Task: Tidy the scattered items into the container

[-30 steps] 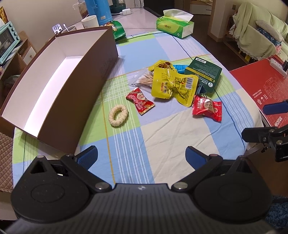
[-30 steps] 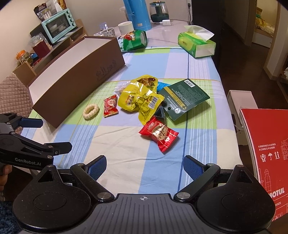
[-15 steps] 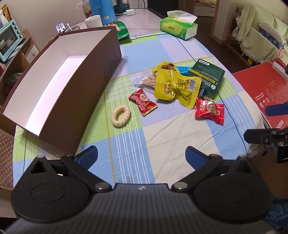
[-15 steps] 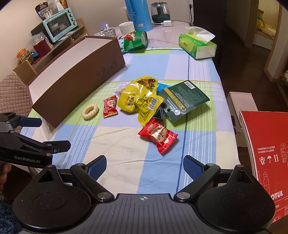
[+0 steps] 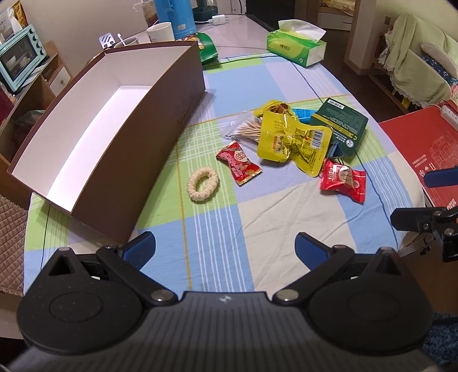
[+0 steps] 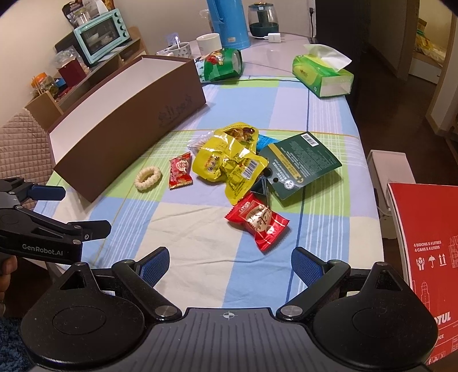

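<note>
Red foil snack packet (image 6: 256, 222): on checked tabletop (image 6: 200, 229), long axis running diagonally, directly ahead of right tongs (image 6: 230, 266), nearer these than left tongs (image 5: 226, 246). Both tongs spread, empty. Brown cardboard box (image 5: 86, 137): far left.

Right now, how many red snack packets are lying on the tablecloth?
2. One red packet lies beside the cream ring, left of the yellow pouch. The other red packet lies nearer the right gripper. More may hide under the pile.

Green tissue box (image 6: 322, 78), blue thermos (image 6: 230, 23), white mug (image 6: 209, 41), mint toaster oven (image 6: 100, 35), red carton (image 6: 423, 257).
</note>
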### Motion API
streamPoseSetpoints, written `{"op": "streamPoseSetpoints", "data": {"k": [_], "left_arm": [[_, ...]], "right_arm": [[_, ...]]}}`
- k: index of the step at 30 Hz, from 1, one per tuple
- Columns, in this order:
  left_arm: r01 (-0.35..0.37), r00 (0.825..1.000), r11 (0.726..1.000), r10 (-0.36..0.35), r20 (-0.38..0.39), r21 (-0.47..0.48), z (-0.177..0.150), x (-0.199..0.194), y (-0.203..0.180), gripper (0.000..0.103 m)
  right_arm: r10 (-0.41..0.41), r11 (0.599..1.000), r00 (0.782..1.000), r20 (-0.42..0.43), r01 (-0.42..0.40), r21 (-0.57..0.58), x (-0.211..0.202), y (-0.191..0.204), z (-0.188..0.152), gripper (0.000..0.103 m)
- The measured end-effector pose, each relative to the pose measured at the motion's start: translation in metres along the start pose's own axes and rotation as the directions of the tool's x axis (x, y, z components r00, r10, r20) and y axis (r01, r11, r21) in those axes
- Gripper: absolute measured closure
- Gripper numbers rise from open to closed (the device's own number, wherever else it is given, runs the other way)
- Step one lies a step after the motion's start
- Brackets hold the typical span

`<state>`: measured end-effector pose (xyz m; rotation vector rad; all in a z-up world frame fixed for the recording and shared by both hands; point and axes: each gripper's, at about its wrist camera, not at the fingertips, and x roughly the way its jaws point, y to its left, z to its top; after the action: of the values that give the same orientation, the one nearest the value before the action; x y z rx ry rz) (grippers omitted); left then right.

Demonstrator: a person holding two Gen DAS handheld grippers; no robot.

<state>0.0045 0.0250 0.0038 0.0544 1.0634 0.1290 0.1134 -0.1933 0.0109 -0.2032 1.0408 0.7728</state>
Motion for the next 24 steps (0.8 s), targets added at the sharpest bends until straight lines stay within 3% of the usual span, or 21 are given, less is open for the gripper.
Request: {"op": "streamPoseSetpoints", "data": {"k": [24], "left_arm": [[-0.015, 1.0, 0.999, 0.014, -0.017, -0.031, 0.0021, 0.0047, 0.0077, 0.001]], "right_arm": [[0.032, 0.999, 0.999, 0.019, -0.032, -0.001, 0.0047, -0.0038, 0.0092, 0.009]]}}
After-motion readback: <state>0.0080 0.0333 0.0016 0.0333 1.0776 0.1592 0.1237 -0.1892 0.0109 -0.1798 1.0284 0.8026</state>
